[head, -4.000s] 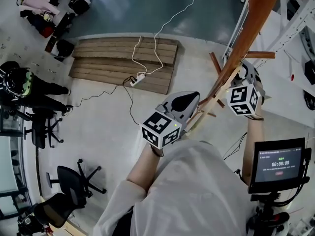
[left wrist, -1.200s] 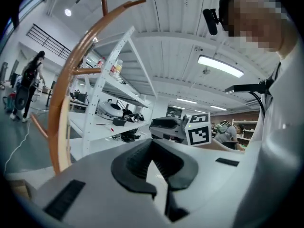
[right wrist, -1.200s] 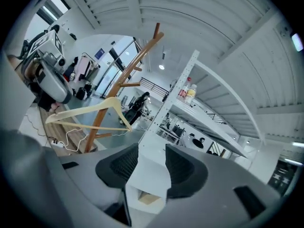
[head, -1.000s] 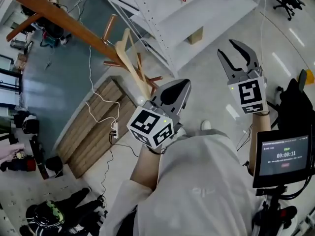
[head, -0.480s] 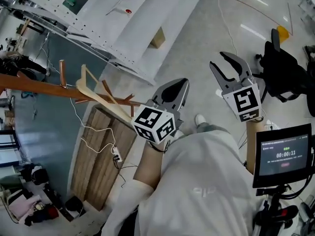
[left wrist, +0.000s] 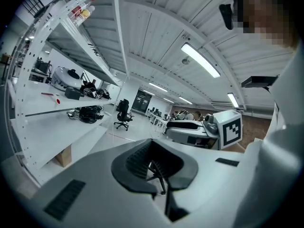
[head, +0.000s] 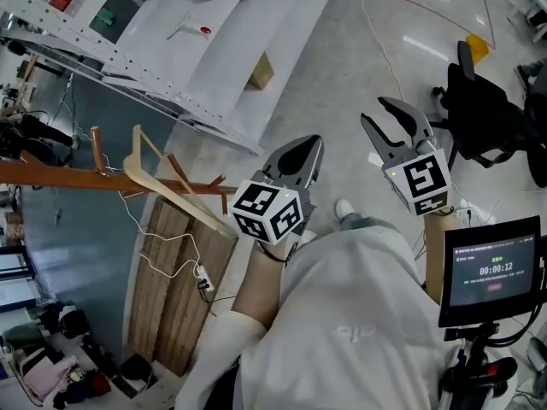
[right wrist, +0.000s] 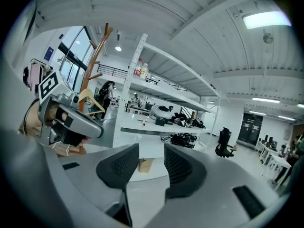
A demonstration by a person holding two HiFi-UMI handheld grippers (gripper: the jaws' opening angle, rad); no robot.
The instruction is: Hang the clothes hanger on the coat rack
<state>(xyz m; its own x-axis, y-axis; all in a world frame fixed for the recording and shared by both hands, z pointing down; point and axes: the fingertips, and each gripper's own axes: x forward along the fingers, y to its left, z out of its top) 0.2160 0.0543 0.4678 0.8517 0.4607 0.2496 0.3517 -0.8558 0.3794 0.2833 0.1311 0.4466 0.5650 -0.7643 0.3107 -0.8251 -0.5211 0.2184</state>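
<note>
The pale wooden clothes hanger hangs from a peg of the brown coat rack, whose pole runs across the left of the head view. Neither gripper touches it. My left gripper is shut with nothing in it, a little to the right of the hanger's low end. My right gripper is open and empty, further right, over bare floor. In the right gripper view the hanger and rack stand at the far left behind the left gripper; the right gripper has parted jaws. The left gripper has its jaws together.
White metal shelving stands ahead, with a small cardboard box under it. A black office chair is at the right. Wooden boards with a power strip lie at lower left. A small screen sits at lower right.
Four seconds ago both grippers were at the rack with the hanger. Now the hanger hangs free, the right gripper is open, and both grippers and the view have swung away to the right.
</note>
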